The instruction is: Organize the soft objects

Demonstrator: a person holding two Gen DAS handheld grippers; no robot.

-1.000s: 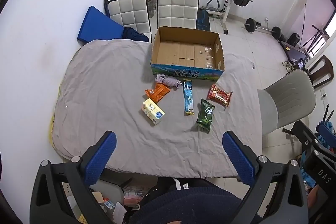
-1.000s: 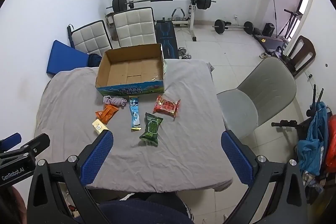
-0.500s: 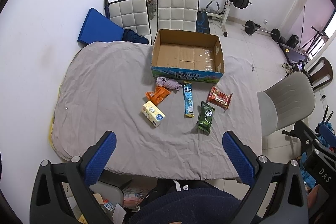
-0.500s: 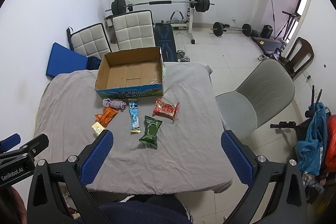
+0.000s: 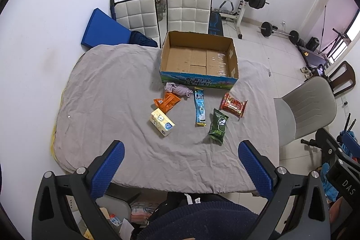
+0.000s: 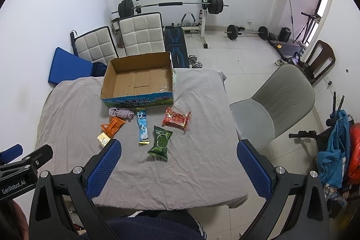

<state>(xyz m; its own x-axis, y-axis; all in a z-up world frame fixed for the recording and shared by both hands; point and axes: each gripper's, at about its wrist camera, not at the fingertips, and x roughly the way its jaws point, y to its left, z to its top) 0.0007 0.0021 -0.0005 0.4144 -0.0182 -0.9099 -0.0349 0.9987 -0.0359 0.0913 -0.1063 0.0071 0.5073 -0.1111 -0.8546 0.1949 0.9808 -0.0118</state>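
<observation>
An open empty cardboard box (image 5: 199,57) (image 6: 137,82) stands at the far side of a table under a grey cloth (image 5: 108,105) (image 6: 198,150). In front of it lie a lilac cloth bundle (image 5: 177,89) (image 6: 120,113), an orange packet (image 5: 167,101) (image 6: 112,125), a yellow tissue pack (image 5: 162,122) (image 6: 103,139), a light blue sachet (image 5: 199,106) (image 6: 142,126), a green packet (image 5: 218,126) (image 6: 160,142) and a red packet (image 5: 233,104) (image 6: 176,118). My left gripper (image 5: 180,167) and right gripper (image 6: 177,164) are open and empty, held high over the near edge.
Two white padded chairs (image 5: 189,12) and a blue mat (image 5: 103,29) stand behind the table. A grey chair (image 5: 308,109) (image 6: 274,105) is at the right. A barbell rack (image 6: 180,6) and weights stand by the far wall. The left gripper's body (image 6: 20,170) shows at the right view's lower left.
Both views have pulled back slightly from the table and tilted up; the objects sit a little lower in frame. Nothing on the table has moved. Both grippers stay open.
</observation>
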